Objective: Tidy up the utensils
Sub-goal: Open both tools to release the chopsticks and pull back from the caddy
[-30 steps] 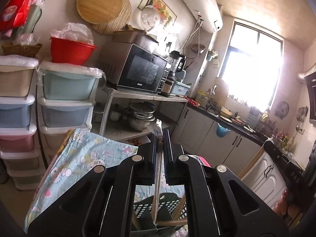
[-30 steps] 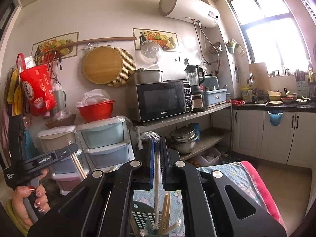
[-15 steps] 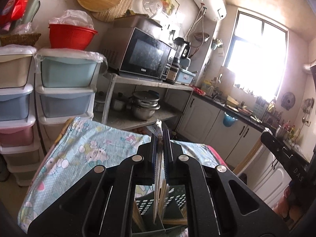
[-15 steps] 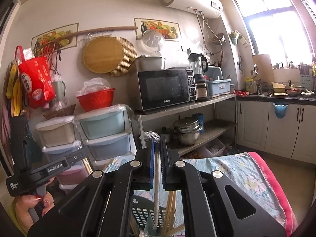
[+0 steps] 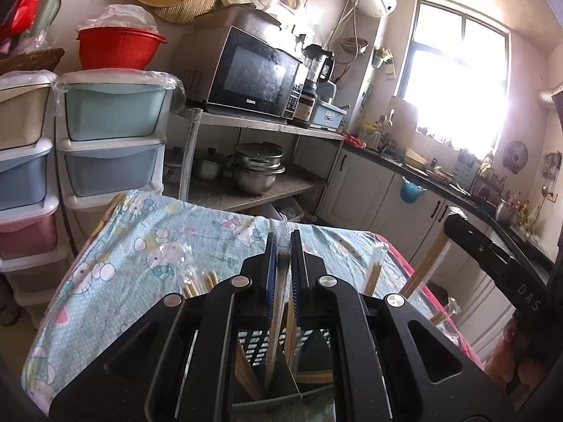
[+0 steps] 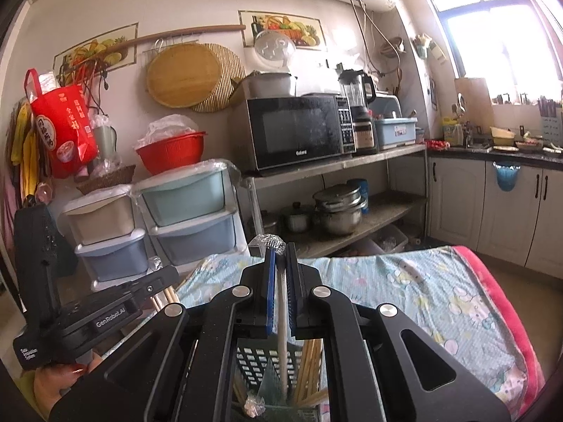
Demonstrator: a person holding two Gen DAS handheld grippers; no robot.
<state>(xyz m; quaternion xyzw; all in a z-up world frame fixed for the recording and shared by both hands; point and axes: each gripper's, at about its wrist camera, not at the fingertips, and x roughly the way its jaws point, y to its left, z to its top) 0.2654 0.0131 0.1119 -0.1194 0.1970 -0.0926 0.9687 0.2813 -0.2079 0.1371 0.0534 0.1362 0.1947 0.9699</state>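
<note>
A slotted holder stands on the cloth-covered table, drawers behind it.

Both grippers are matte black plastic with silver round screws and blue pads inside the fingers. The left gripper carries white "GenRobot.AI" lettering; the right gripper reads "DAS".

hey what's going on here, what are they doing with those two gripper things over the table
A person holds a gripper in each hand above a table covered in a cartoon-print cloth. The left gripper and the right gripper are each shut on a plastic-wrapped utensil, and, poised over a dark slotted utensil basket that already holds chopsticks.
</note>
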